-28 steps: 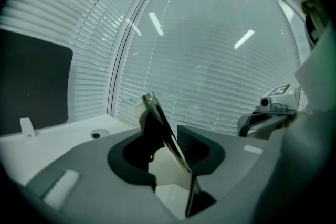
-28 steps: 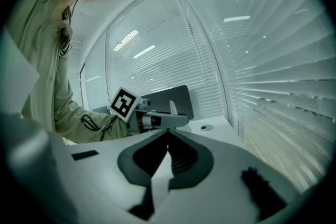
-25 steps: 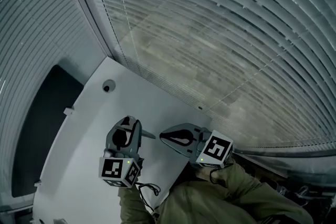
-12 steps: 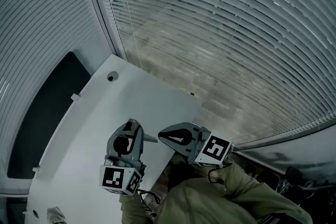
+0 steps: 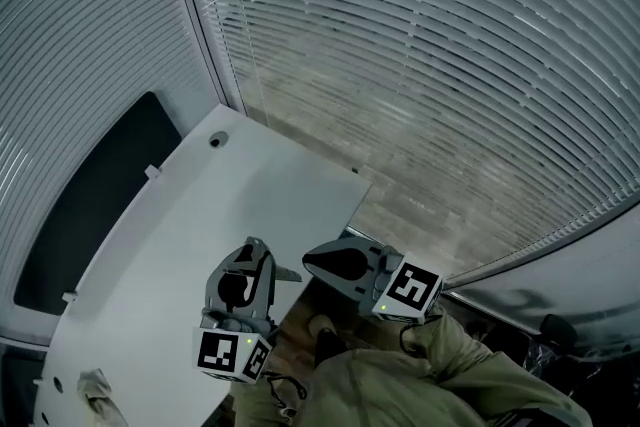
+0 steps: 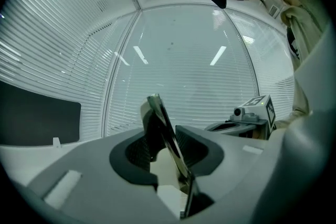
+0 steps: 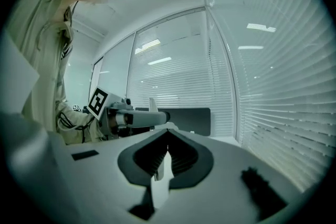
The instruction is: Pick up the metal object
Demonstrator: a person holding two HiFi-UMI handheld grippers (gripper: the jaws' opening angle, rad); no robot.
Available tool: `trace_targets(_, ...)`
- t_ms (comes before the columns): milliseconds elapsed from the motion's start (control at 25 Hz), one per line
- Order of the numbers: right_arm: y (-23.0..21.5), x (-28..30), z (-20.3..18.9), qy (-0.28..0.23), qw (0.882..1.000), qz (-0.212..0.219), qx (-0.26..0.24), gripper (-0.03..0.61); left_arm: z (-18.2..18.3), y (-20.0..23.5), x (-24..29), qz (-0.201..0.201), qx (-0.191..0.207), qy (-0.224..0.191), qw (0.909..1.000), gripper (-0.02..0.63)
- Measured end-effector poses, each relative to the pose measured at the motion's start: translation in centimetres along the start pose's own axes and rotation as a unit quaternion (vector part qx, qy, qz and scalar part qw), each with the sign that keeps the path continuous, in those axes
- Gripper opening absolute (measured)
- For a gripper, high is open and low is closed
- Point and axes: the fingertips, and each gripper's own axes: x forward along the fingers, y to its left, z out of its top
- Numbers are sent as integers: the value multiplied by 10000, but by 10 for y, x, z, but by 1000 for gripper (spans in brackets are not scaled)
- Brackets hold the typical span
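A: Where's the metal object (image 6: 159, 112)?
B: Over the surface's (image 5: 190, 215) edge, pinched in the left hand-held gripper (image 5: 252, 257).
A: And the right hand-held gripper (image 7: 168, 136)?
B: Just off that surface's edge, jaws pressed together, empty.

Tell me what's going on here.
A person holds a gripper in each hand over the edge of a white table, beside window blinds. The left gripper is clamped on a thin flat metal object, which stands slanted between its jaws, clear of the table. The right gripper is close beside it, jaws together and empty.
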Motion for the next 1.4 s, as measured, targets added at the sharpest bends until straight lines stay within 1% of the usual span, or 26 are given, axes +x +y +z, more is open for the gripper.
trace_targets(160, 34, -39, -4, -160, 9998, 1, 106, 5, -5, -41, -29, 66, -17, -5, 10000, 121)
trace_targets(320, 67, -76, -12, -154, 9996, -1, 225, 5, -16, -83, -57, 40, -73, 58, 9999, 121)
trace_targets(440, 84, -94, -14, -179, 9995, -51, 241, 5, -18, -102, -73, 45, -73, 79, 9999, 121)
trace_targets(600, 103, -111, -5, -246, 9996, -90, 136, 5, -6, -122, -89, -23, 45, 8, 10000, 121)
trace_targets(760, 110, -113, 12, -396, 9989, -252, -81, 5, 10, -128, -98, -148, 151, -137, 9997, 120)
trace_targets(840, 114, -110, 19, -425, 9986, -261, -175, 5, 16, -129, -101, -195, 194, -162, 9995, 120)
trace_targets(1000, 126, -106, 24, -464, 9984, -262, -189, 5, 22, -131, -111, -307, 279, -179, 9990, 120)
trace_targets(1120, 137, -98, 24, -394, 9987, -201, -235, 5, 24, -129, -121, -321, 234, -227, 9990, 120)
trace_targets(1240, 149, -90, 28, -409, 9986, -144, -290, 5, 21, -127, -131, -322, 216, -189, 9991, 120)
trace_targets(1400, 155, -84, 31, -407, 9986, -102, -337, 5, 21, -122, -138, -295, 171, -221, 9992, 120)
